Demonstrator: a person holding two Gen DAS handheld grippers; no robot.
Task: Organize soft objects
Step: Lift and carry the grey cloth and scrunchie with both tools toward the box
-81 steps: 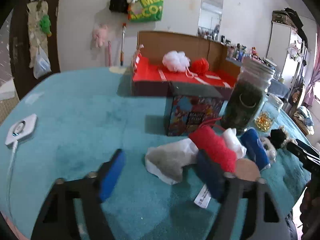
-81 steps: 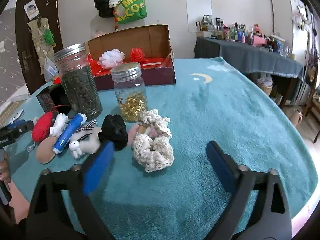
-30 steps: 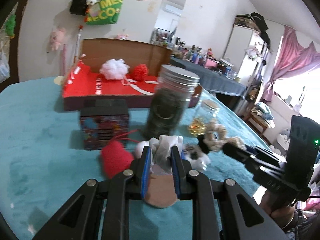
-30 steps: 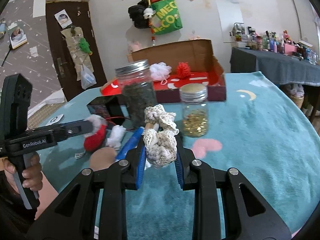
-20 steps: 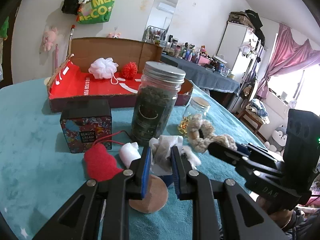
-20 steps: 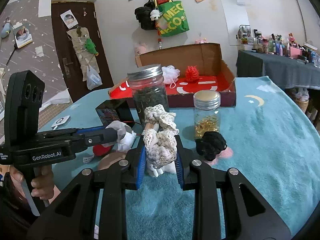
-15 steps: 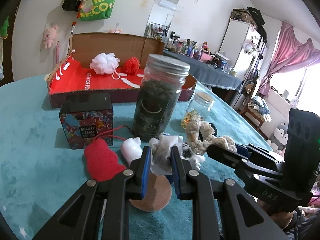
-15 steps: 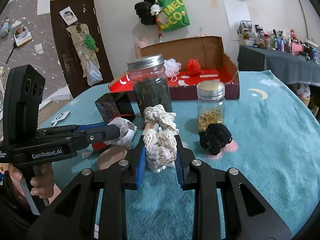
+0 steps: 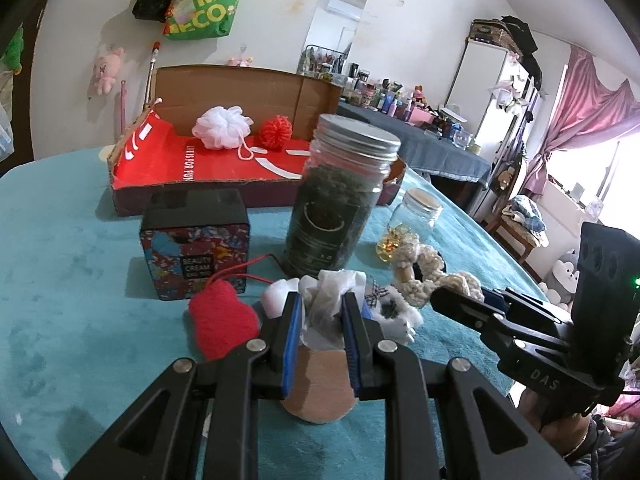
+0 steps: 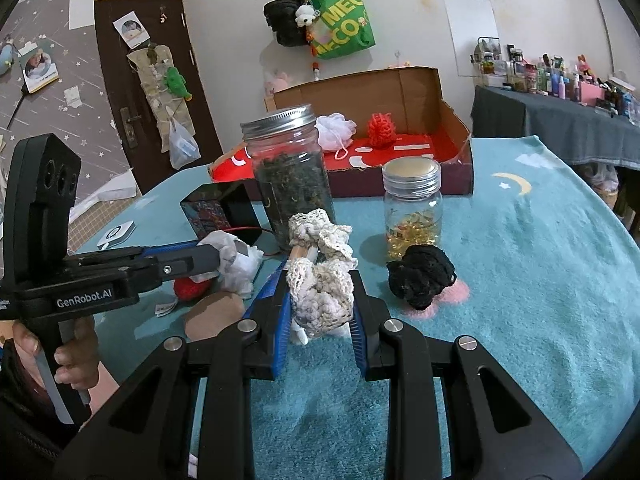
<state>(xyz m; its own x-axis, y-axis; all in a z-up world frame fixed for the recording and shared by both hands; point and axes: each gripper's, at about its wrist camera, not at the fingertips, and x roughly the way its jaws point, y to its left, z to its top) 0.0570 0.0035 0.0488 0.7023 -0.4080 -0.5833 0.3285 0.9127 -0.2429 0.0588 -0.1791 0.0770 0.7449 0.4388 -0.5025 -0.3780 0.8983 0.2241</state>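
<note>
Both grippers lifted, white cloth [image 9: 328, 300] pinched, crochet scrunchie [image 10: 320, 296] clamped

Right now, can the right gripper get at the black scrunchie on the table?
Probably not yet. The path looks free: the black scrunchie lies in the open just right of the right gripper. But its jaws are clamped on the cream crochet scrunchie, so that has to be dropped first.

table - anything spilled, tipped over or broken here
Nothing spilled or broken. Both jars, the tall jar and small jar, stand upright with lids on. The loose soft things, like the black scrunchie and red knit piece, just lie unsorted on the teal cloth.
</note>
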